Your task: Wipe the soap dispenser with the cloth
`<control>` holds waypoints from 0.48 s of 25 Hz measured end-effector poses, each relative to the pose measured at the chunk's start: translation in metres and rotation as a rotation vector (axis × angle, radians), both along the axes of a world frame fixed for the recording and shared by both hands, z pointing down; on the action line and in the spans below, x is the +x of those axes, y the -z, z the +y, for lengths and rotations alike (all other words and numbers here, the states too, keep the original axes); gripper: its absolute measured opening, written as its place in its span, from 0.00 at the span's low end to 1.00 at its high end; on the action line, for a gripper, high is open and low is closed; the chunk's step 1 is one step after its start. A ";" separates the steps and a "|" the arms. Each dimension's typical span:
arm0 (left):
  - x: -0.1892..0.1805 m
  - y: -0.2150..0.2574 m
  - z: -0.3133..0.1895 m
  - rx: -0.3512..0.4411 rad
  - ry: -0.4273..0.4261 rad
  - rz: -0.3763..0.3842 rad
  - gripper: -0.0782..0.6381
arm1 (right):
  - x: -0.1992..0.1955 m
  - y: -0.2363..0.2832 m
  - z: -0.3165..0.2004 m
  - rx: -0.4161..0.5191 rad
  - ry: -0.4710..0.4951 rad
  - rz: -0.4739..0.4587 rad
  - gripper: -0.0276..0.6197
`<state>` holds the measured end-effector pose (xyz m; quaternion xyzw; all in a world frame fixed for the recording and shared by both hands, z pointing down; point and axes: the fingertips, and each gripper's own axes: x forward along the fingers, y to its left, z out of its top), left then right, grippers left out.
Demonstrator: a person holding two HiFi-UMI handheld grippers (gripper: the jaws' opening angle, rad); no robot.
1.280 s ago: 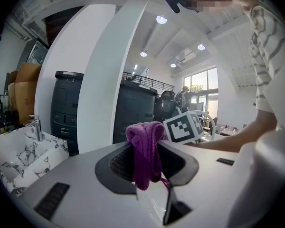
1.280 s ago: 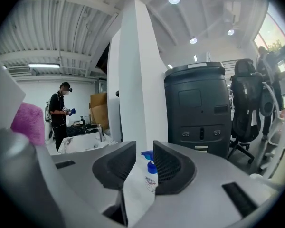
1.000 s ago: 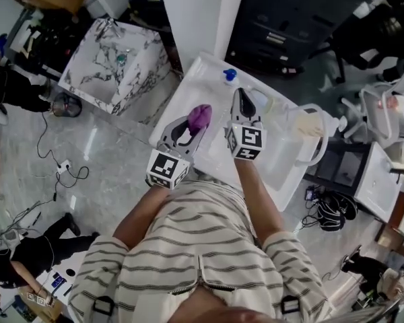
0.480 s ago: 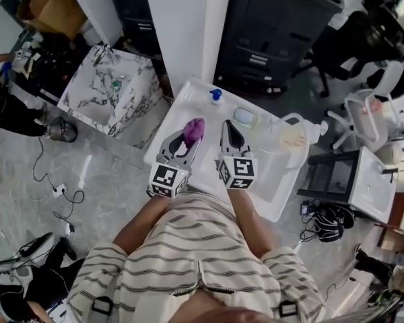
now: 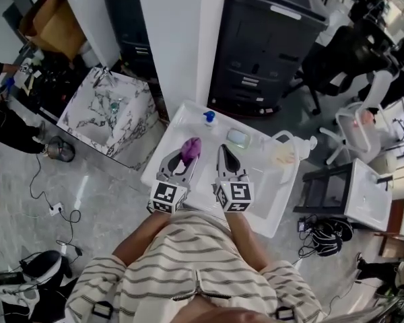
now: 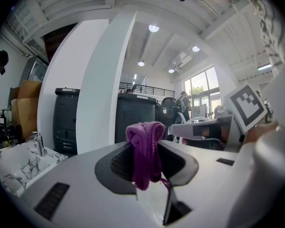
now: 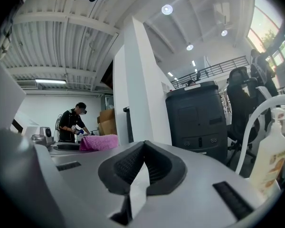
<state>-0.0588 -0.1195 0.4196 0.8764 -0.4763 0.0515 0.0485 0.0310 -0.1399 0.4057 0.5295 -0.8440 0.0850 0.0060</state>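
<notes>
Pinched in the left claw (image 6: 147,161) over the middle of the white bench (image 5: 266,204): the purple cloth (image 6: 145,144). Held closed and empty just beside it: the right claw (image 7: 141,167). Seen standing near the bench's far right corner, apart from both claws: the soap dispenser (image 7: 270,156).

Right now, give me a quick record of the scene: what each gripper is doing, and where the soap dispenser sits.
left gripper: shut on purple cloth
right gripper: shut, empty
soap dispenser: right side of white counter, right of both grippers, untouched
blue-topped bottle: far edge of counter
wiping: not yet begun
</notes>
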 end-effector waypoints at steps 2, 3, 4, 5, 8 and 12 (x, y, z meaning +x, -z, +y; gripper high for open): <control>0.002 0.000 0.001 0.005 -0.005 -0.001 0.28 | -0.001 0.000 0.001 0.002 0.009 -0.005 0.04; 0.003 -0.002 0.002 0.002 -0.007 -0.005 0.28 | -0.002 0.000 0.002 0.002 0.018 -0.008 0.04; 0.004 -0.004 0.003 -0.001 -0.008 -0.008 0.28 | -0.004 0.000 0.003 0.003 0.026 -0.009 0.04; 0.004 -0.004 0.004 0.000 -0.007 -0.009 0.28 | -0.006 0.001 0.004 0.004 0.033 -0.007 0.04; 0.004 -0.003 0.002 -0.005 -0.007 -0.015 0.28 | -0.007 0.001 0.003 0.002 0.039 -0.001 0.04; 0.001 -0.003 0.000 -0.006 -0.005 -0.014 0.28 | -0.006 -0.001 0.000 -0.009 0.035 -0.007 0.04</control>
